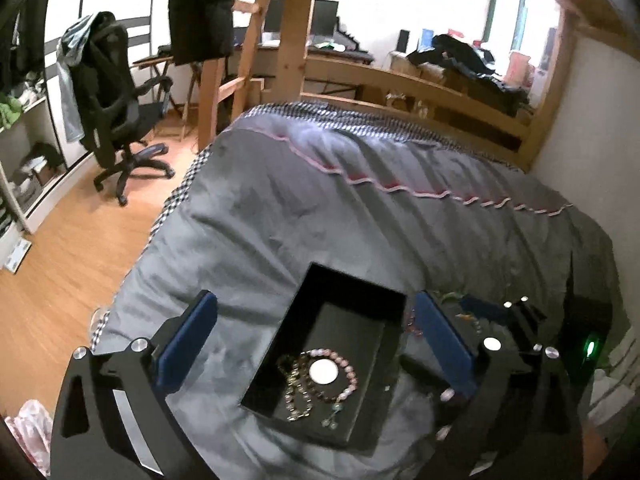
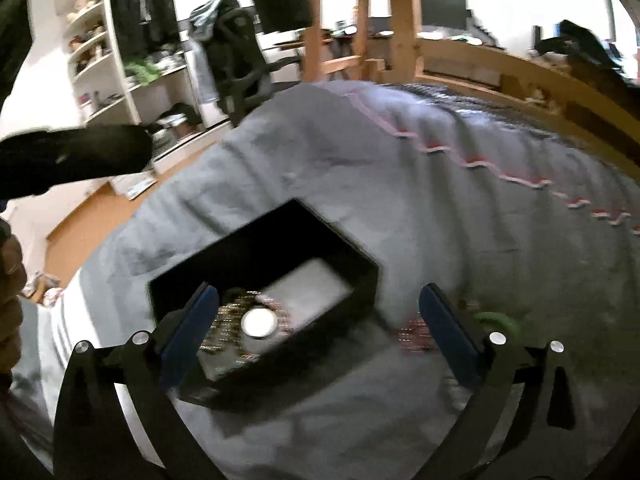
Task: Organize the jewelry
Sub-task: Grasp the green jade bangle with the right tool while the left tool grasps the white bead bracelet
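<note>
Bed (image 1: 360, 208) with grey quilt fills both views, wood frame (image 1: 400, 80) behind, office chair (image 1: 116, 120) on the floor to the left. Black box (image 1: 312, 280) sits open on the quilt, near the bed's close end. Inside it, at the near end: pink bead bracelet (image 1: 348, 376), a darker bead chain (image 1: 296, 396) tangled with it, and a round white disc (image 1: 323, 372) lying on top of the bracelet loop. Right wrist view is blurred; same box (image 2: 340, 248), disc (image 2: 259, 323) and beads (image 2: 228, 316) visible, details unclear. More jewelry lies on the quilt just right of the box: pinkish beads (image 2: 414, 334) and a green ring-shaped piece (image 2: 500, 320), both smeared. Left tongs (image 1: 316, 340) spread wide, nothing held, fingers either side of the box from above. Right tongs (image 2: 320, 328) also spread wide and empty, left finger (image 2: 188, 332) in front of the box's near corner, right finger (image 2: 448, 332) over the loose beads.
</note>
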Tool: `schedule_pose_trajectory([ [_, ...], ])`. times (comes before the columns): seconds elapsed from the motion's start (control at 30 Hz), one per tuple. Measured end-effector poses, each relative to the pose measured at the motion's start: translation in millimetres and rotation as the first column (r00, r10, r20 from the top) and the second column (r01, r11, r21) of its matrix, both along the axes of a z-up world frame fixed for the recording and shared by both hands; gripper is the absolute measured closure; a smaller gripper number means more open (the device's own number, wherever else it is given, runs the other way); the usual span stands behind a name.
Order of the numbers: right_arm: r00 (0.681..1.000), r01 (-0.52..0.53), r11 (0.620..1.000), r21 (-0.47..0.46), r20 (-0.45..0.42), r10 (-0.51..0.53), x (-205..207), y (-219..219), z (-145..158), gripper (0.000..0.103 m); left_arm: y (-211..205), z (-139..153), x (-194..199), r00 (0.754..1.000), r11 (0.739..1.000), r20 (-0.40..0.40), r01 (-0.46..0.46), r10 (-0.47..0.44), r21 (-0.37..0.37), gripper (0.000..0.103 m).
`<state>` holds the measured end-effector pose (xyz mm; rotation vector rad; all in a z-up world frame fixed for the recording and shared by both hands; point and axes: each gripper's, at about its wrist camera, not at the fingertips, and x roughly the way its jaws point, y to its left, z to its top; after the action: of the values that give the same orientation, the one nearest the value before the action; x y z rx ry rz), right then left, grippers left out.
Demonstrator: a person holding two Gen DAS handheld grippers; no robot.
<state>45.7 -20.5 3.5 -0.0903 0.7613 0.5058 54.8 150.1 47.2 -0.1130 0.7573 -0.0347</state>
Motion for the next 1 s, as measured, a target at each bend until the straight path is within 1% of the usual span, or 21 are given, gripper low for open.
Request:
schedule_pose_trajectory([
  [0.17,0.996,0.086,0.996,-0.032,0.041,-0.085,3,-46,19,0.004,-26,-8,0,0.996,0.996,0.006,0.090,-0.090,0.001,0.006],
  [0.3,0.987,0.149,0.989,-0.025,0.061,-0.147,3,-85,34,0.004,-57,-18,-1,0.984,0.983,0.000,0.181,-0.181,0.018,0.006],
  [0.43,0.978,0.199,0.980,-0.027,0.072,-0.196,3,-113,40,0.004,-88,-31,-6,0.967,0.966,-0.007,0.254,-0.254,0.037,0.006],
  [0.63,0.974,0.223,0.975,0.001,0.048,-0.223,5,-136,28,0.004,-121,-50,-8,0.939,0.938,-0.021,0.343,-0.342,0.049,0.006],
  [0.73,0.974,0.222,0.975,0.020,0.042,-0.222,8,-141,18,0.004,-140,-59,-8,0.919,0.917,-0.019,0.395,-0.394,0.056,0.006],
  [0.8,0.980,0.198,0.978,0.063,0.017,-0.200,13,-146,10,0.006,-154,-67,-4,0.902,0.901,-0.022,0.432,-0.431,0.051,0.007],
  [0.83,0.983,0.181,0.981,0.072,-0.001,-0.182,15,-147,6,0.020,-162,-72,-1,0.893,0.892,-0.030,0.450,-0.449,0.043,0.014],
  [0.87,0.986,0.167,0.984,0.059,-0.023,-0.166,20,-146,1,0.039,-166,-76,3,0.884,0.884,-0.041,0.466,-0.465,0.030,0.020],
  [0.9,0.987,0.159,0.987,0.032,-0.034,-0.158,25,-144,-4,0.046,-173,-83,8,0.871,0.873,-0.069,0.488,-0.486,0.007,0.032],
  [0.93,0.988,0.153,0.988,0.020,-0.037,-0.152,27,-142,-6,0.056,-178,-91,15,0.865,0.870,-0.097,0.493,-0.492,-0.013,0.042],
  [0.97,0.989,0.138,0.990,0.013,-0.051,-0.138,33,-140,-11,0.064,-181,-97,19,0.864,0.871,-0.113,0.492,-0.491,-0.024,0.045],
  [1.0,0.989,0.130,0.992,0.011,-0.073,-0.128,41,-138,-18,0.064,-184,-104,25,0.864,0.874,-0.132,0.485,-0.485,-0.034,0.047],
])
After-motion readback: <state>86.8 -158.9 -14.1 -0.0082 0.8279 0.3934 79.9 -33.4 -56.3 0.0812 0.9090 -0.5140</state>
